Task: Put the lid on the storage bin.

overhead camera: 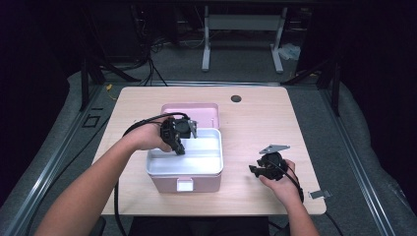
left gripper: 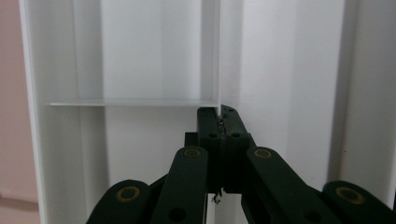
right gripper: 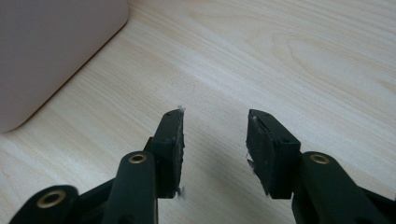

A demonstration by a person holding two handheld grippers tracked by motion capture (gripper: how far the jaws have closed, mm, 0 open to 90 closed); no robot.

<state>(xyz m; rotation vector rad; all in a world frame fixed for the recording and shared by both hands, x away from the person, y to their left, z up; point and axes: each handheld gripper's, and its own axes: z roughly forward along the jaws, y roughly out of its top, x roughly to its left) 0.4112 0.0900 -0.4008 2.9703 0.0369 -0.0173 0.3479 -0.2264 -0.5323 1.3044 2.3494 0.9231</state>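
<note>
An open pink box (overhead camera: 167, 185) sits mid-table, with its lid (overhead camera: 196, 109) tipped back behind it. A white tray (overhead camera: 196, 164) with dividers rests in the top of the box. My left gripper (overhead camera: 179, 149) reaches down into the tray's left part. In the left gripper view its jaws are shut (left gripper: 219, 112) on the lower end of a thin upright divider wall (left gripper: 211, 56); a white sliver shows between the pads. My right gripper (overhead camera: 253, 169) hovers low over the bare wood right of the box, open (right gripper: 215, 135) and holding nothing. The box's corner (right gripper: 46, 46) lies ahead of it to its left.
A black round cap (overhead camera: 236, 98) sits in the wooden table (overhead camera: 255, 128) near the far edge. A small grey metal piece (overhead camera: 319, 194) lies at the front right corner. A white table frame (overhead camera: 243, 22) stands on the floor beyond.
</note>
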